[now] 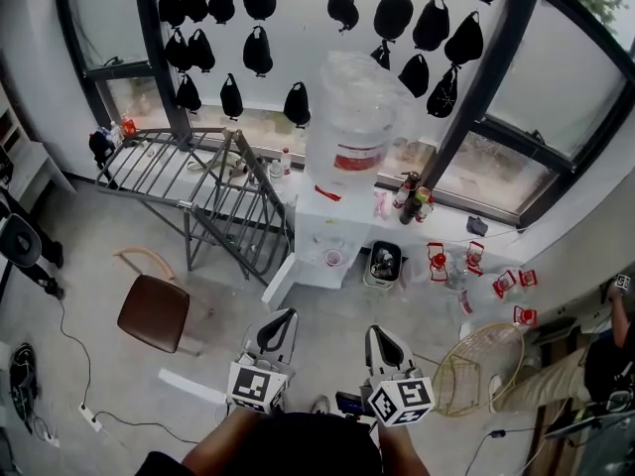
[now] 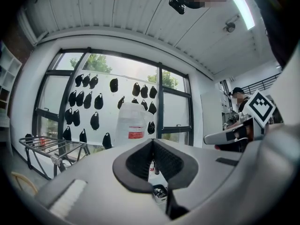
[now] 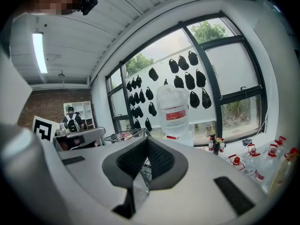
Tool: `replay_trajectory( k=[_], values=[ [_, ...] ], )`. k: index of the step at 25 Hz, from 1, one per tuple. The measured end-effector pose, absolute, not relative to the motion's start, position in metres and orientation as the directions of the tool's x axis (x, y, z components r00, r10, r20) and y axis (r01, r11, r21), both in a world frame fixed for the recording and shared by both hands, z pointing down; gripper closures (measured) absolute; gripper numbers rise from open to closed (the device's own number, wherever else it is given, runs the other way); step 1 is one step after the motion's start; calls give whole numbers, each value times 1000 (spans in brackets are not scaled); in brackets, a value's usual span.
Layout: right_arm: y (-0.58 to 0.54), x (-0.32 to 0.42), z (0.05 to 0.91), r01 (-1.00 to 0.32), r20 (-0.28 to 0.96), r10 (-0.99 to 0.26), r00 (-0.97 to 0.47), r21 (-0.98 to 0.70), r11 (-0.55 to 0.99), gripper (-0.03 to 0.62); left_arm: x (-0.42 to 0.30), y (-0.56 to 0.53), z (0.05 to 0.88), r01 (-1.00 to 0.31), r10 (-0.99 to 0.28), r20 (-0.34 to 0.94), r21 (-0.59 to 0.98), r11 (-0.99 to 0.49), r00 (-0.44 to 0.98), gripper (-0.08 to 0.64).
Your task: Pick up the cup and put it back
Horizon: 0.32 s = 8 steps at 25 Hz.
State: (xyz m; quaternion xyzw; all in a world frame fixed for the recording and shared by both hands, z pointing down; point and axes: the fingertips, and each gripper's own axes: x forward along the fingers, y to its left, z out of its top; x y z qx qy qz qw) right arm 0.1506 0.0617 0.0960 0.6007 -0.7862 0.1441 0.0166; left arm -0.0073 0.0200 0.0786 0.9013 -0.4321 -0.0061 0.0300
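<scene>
- Left gripper [image 2: 153,143]: jaws were together at the tips, with nothing clamped between the dark pads.
- Right gripper [image 3: 147,142]: jaws were likewise pressed together and empty.
- Pose: both grippers were held side by side low in the head view, about level. They pointed across the floor toward the white water dispenser [image 1: 327,228]. The person's forearms came in from the bottom edge behind them.
- Each gripper carried its marker cube at the rear, the left cube [image 1: 259,385] and the right cube [image 1: 401,401], with black-and-white square patterns facing up.
- Writing: the big clear water bottle [image 1: 352,117] on top of the dispenser bore a red label [image 1: 357,157]; its print was too small to read.
- Cup [image 1: 333,257]: a small pinkish cup stood in the dispenser's front recess, under the bottle. It was well apart from both sets of jaws, straight ahead of them and roughly between their two lines of aim.
- Around it: a dark bin [image 1: 383,263] sat just beside the dispenser on the right. A metal drying rack [image 1: 189,181] stood to the left, and a brown chair [image 1: 154,312] stood nearer the left gripper.
</scene>
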Motion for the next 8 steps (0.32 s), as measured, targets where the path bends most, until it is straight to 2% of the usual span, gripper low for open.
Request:
replay_trajectory(
  k=[8],
  values=[
    [61,146,95,-950,196,-940,-280,-200,241,597,-13,20,76,-783,-784,8,60,-620,621,554]
  ],
)
